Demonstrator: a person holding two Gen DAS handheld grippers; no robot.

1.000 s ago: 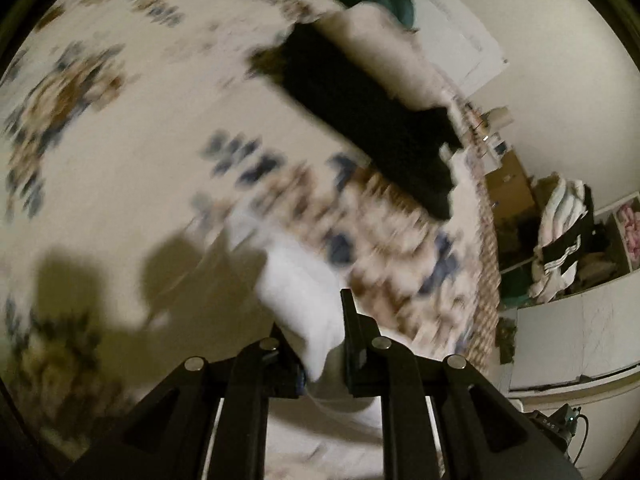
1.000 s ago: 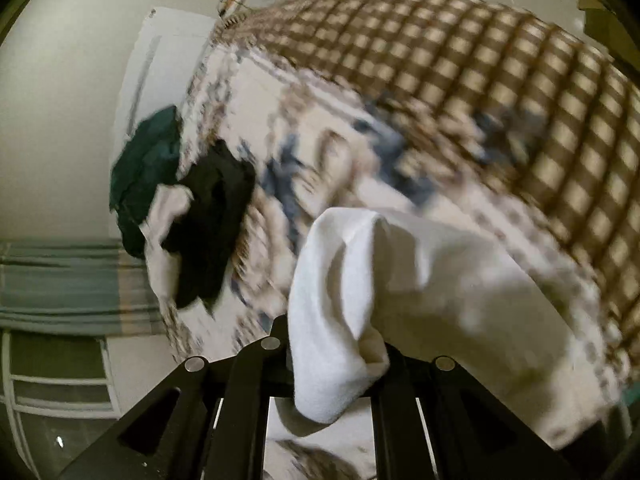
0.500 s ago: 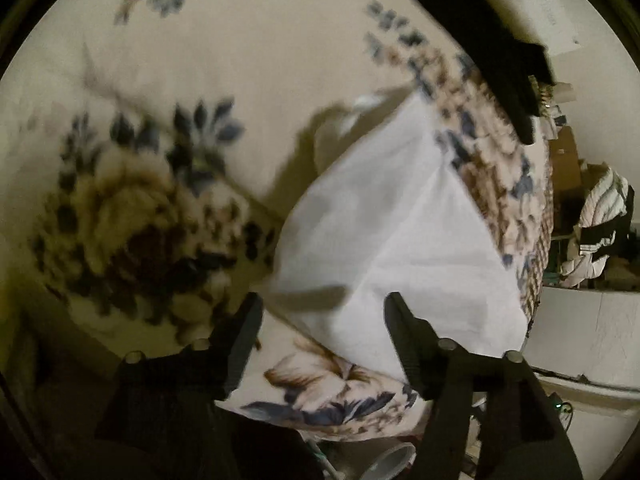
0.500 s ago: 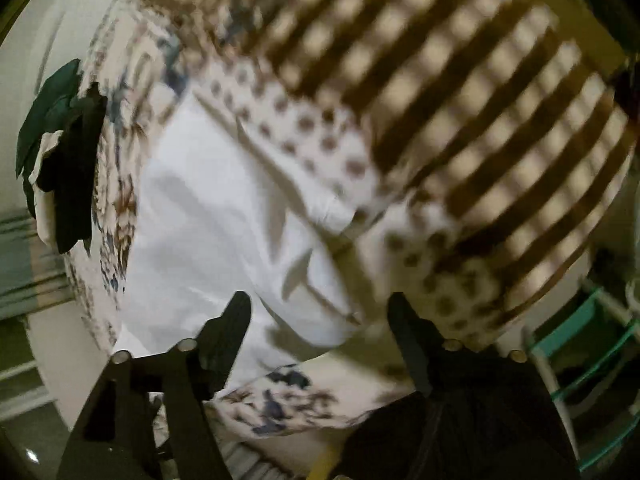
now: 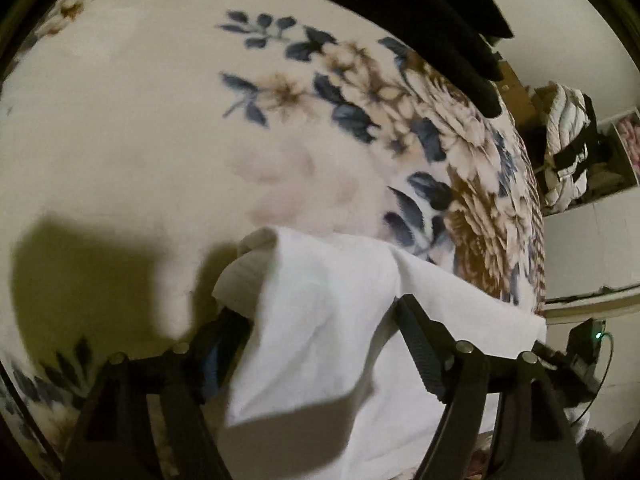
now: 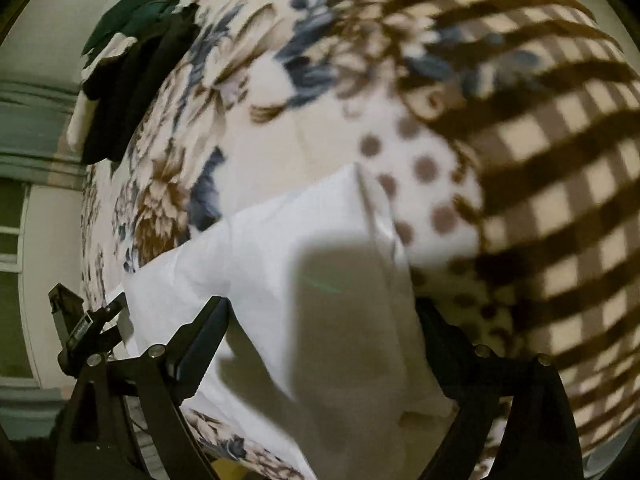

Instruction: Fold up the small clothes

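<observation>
White garment (image 5: 320, 320) spread flat on the floral blanket (image 5: 120, 140), long axis running between left gripper (image 5: 320, 320) and right gripper (image 6: 320, 312), each wide open astride its own end, clamping nothing, equally near.

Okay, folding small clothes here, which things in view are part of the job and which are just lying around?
Part of the job:
white garment, spread on the floral blanket
left gripper, jaws open around the garment's edge
right gripper, jaws open over the garment

Just lying about:
black clothing at the blanket's far edge
dark green cloth beside it
heap of clothes on the shelves
</observation>
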